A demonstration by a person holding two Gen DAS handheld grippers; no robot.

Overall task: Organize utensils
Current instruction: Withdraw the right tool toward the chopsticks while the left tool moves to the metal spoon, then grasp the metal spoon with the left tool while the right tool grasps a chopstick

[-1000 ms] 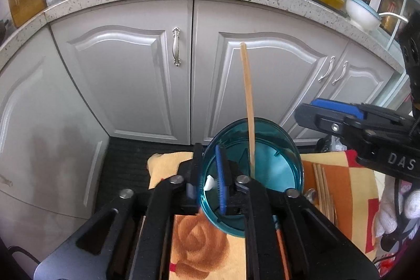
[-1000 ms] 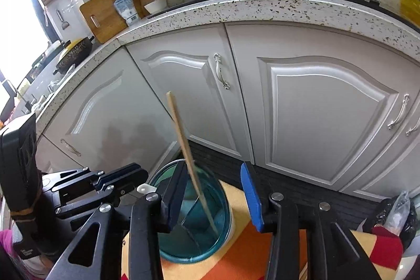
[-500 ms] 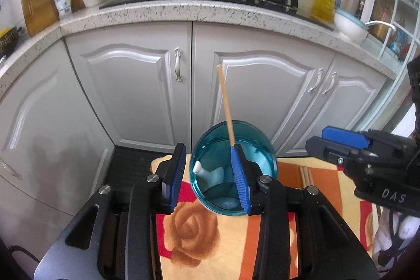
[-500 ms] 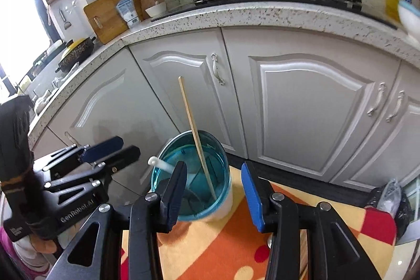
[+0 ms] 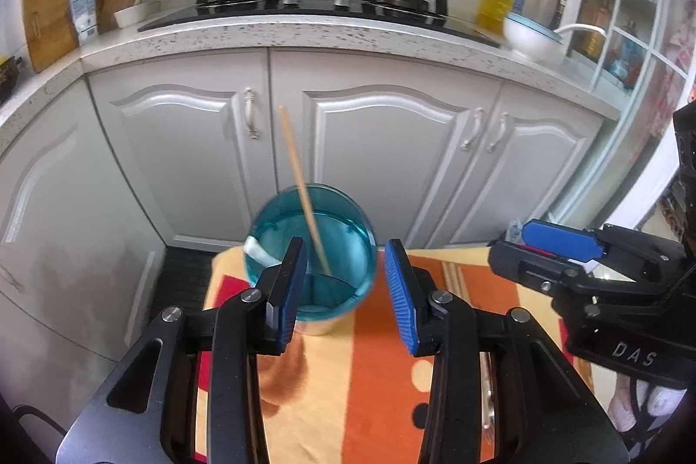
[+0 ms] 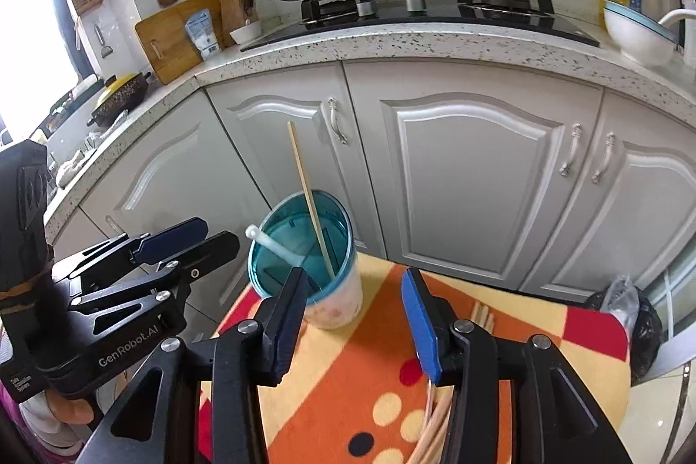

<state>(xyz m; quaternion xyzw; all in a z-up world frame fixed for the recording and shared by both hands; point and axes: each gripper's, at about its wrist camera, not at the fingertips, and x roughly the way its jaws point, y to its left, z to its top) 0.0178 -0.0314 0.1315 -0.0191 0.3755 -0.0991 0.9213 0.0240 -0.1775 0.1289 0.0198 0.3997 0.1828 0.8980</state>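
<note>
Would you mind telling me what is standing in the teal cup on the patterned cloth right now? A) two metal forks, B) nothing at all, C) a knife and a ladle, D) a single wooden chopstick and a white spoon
D: the teal cup holds one wooden chopstick leaning up out of it, with a white spoon resting against its rim.
</note>
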